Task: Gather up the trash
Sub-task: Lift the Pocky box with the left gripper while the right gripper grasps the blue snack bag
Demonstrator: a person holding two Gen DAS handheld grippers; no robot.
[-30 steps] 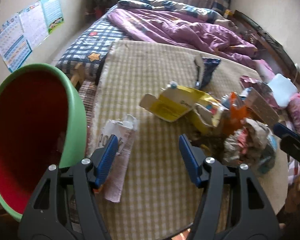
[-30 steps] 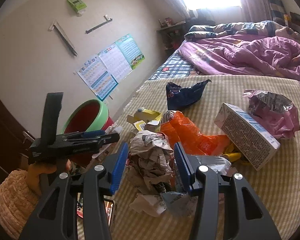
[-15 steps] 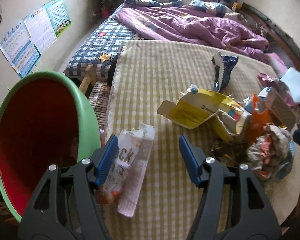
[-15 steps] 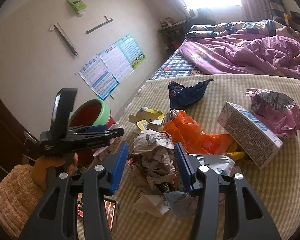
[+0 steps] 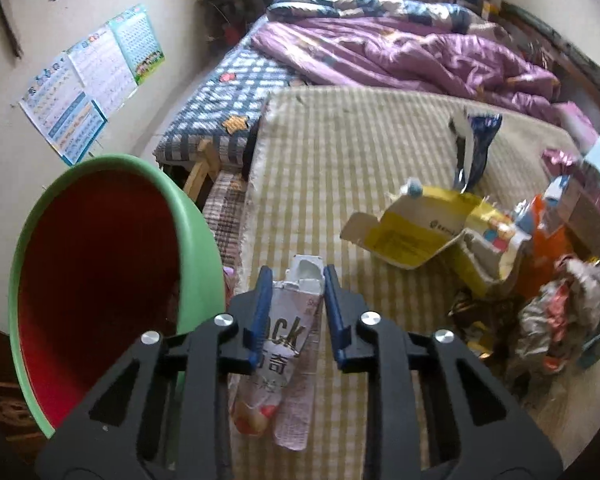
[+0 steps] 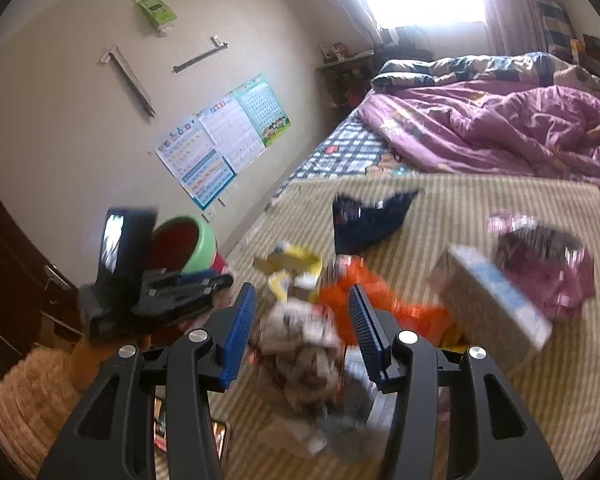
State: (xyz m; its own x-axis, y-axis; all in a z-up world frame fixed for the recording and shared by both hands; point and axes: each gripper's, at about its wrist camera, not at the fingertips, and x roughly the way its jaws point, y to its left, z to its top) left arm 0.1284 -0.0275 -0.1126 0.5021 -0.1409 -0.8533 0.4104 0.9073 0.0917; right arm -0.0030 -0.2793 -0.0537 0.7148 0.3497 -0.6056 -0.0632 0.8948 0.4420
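Left gripper [image 5: 294, 280], its jaws having just closed, pinches a flattened white snack wrapper [image 5: 288, 332] between its blue pads; the wrapper lies at the near left edge of the checked tablecloth [image 5: 340, 160], its lower end trailing beneath the gripper. Just left of the table edge stands the green bin [image 5: 198, 224] with a red inside, mouth tilted toward the camera. Right gripper [image 6: 302, 312] is half spread around a crumpled paper wad [image 6: 300, 340]; blur hides whether the pads touch it. Further litter on the cloth: an opened yellow carton [image 5: 416, 232], an orange bag [image 6: 384, 304], a dark blue packet [image 6: 368, 216], a grey box [image 6: 492, 304] and a pink wrapper [image 6: 548, 260]. A bed with a purple quilt [image 5: 420, 52] lies behind.
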